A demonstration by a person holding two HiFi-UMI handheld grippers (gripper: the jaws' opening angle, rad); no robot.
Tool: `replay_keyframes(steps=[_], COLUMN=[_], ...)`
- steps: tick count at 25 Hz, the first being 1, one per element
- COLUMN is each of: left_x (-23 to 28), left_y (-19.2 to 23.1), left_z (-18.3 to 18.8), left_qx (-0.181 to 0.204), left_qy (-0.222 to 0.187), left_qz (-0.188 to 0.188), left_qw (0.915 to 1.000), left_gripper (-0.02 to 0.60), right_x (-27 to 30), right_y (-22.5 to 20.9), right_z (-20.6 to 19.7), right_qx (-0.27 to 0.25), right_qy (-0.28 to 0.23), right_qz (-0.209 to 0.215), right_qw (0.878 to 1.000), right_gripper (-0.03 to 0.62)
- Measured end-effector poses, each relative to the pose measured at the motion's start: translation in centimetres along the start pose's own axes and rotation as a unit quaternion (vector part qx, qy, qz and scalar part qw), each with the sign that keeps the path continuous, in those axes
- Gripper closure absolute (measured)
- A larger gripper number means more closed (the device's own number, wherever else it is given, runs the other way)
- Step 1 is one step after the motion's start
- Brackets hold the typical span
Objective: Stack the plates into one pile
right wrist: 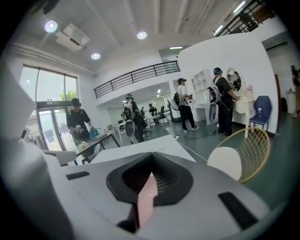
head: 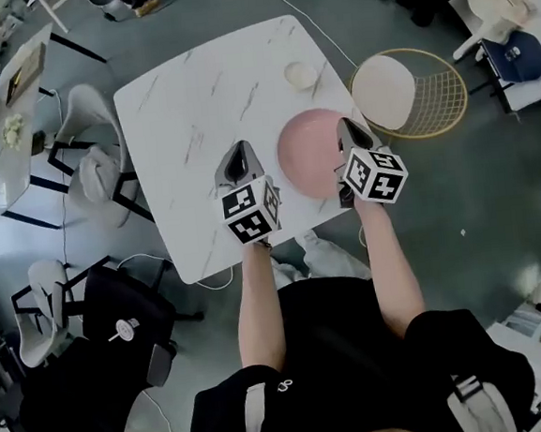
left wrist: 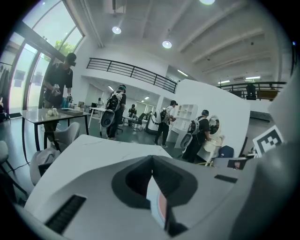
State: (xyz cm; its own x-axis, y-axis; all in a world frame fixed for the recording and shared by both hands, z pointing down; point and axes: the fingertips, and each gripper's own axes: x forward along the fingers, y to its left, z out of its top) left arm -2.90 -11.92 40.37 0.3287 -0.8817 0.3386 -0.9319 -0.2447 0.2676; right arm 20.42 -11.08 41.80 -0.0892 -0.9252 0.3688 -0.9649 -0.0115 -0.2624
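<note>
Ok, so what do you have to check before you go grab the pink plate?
1. Pink plate lies flat on the table with nothing on it: ok.
2. Small cream dish sits apart from the pink plate, out of the way: ok.
3. Left gripper fingers apart, ready to grab: not ok, they are shut and empty.
4. Right gripper fingers apart, ready to grab: not ok, they are shut and empty.
5. Round white thing on the wire chair is another plate to stack: cannot tell.
</note>
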Motion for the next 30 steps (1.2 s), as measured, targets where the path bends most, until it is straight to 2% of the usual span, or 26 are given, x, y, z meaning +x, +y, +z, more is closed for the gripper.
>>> replay_keyframes(steps=[6, 13, 21, 25, 30], left_x=[-1.0, -1.9, -3.3, -3.8, -4.0], left_y=[0.2, 0.3, -1.2, -1.6, -2.5], left_z=[4.1, 7.9, 13.5, 14.8, 15.4], left_qx=[0.003, 0.012, 0.053, 0.072, 0.078], left_qy=[-0.051, -0.104, -0.166, -0.175, -0.186], left_qz=[0.036, 0.071, 0.091, 0.100, 0.111], left_qw=[0.9980, 0.9920, 0.9805, 0.9767, 0.9731], left_gripper=[0.566, 0.566, 0.566, 0.566, 0.565], right_x=[1.7, 2.1, 0.9, 0.8, 0.2], right_y=[3.7, 8.1, 12.0, 13.2, 14.2], right_z=[3.9, 8.8, 14.2, 14.5, 15.0], right_qx=[-0.019, -0.045, -0.126, -0.139, -0.171], right_qy=[-0.022, -0.071, -0.135, -0.134, -0.129], right_qz=[0.083, 0.179, 0.236, 0.261, 0.293], right_qw=[0.996, 0.980, 0.954, 0.946, 0.932], right_gripper=[0.588, 0.588, 0.588, 0.586, 0.587])
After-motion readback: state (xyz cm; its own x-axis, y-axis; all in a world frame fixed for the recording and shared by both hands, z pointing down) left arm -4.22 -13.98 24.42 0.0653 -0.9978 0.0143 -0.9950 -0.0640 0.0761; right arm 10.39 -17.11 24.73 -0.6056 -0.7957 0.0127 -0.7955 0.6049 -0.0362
